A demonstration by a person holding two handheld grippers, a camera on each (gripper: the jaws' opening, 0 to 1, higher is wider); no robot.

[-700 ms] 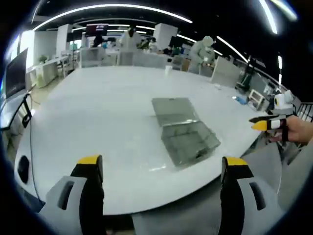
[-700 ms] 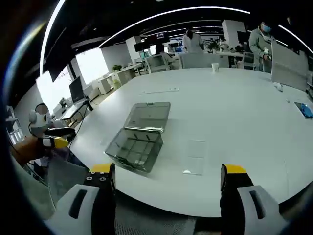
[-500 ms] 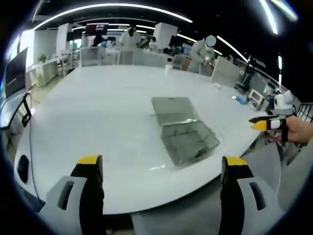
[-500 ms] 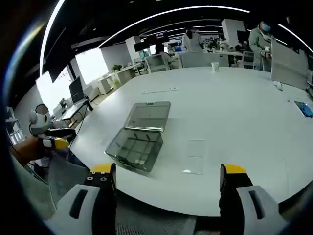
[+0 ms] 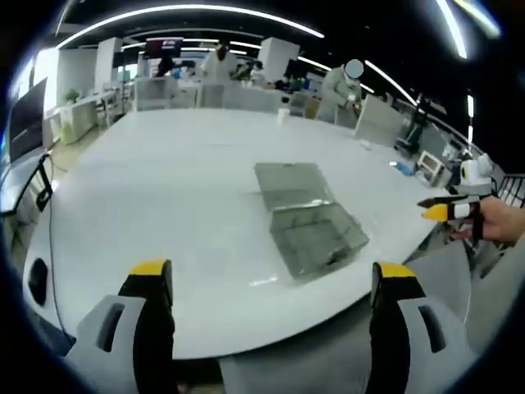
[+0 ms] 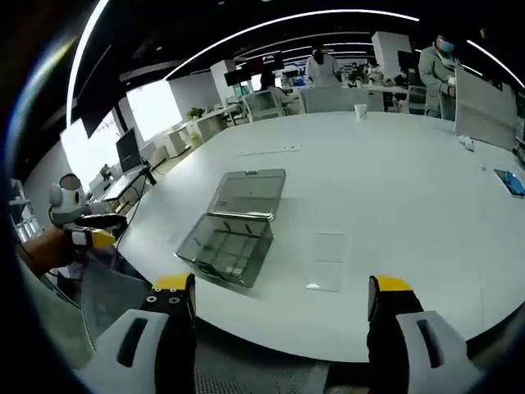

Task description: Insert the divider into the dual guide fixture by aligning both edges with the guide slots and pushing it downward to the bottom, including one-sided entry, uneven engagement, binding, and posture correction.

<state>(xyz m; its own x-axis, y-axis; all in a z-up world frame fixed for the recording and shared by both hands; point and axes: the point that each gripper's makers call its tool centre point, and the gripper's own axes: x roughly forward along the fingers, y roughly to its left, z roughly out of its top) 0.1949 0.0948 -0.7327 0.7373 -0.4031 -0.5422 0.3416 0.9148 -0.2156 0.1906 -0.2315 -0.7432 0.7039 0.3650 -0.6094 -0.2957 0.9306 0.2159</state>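
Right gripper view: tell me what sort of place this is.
Probably an open-plan office or lab: a large white round table, desks with dark computer monitors, long ceiling strip lights and people in white coats behind.

Both views are evenly bright, lit from long ceiling light strips [image 5: 189, 11] that bend into arcs under strong fisheye distortion. The white counter [image 6: 394, 189] reflects a soft sheen with only faint shadows. The centre is fairly sharp; the far background is soft and small, and the jaws at the bottom edge look slightly blurred.
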